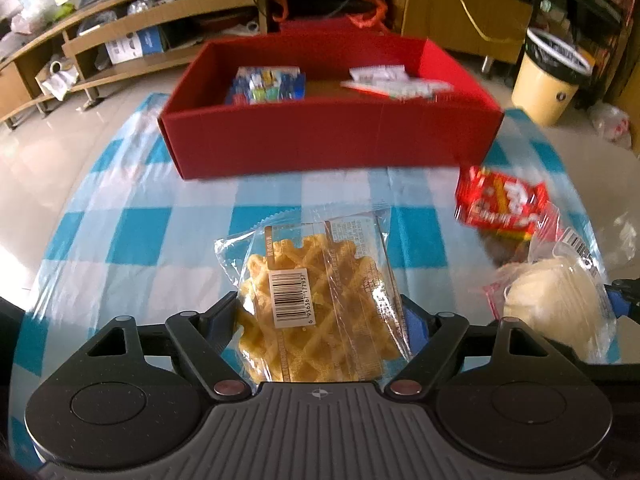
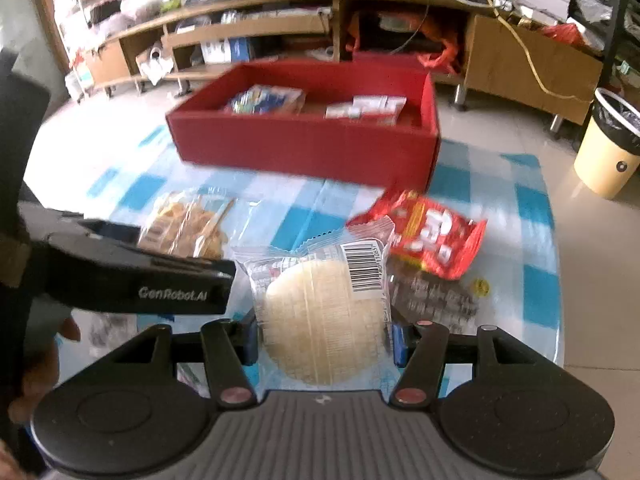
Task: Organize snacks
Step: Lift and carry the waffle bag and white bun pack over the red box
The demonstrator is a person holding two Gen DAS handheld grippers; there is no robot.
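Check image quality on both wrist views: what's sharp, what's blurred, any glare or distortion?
Left wrist: waffle pack between the fingers is sharp, barcode readable; red box and red snack bag smeared; fisheye bends the checked tablecloth. Right wrist: round cake pack fairly sharp, red box motion-blurred, window glare washes out the tablecloth's left side.

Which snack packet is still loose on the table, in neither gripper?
The red packet, lying on the checked cloth before the red box. The waffle sits in the left gripper, the pale round cake in the right gripper.
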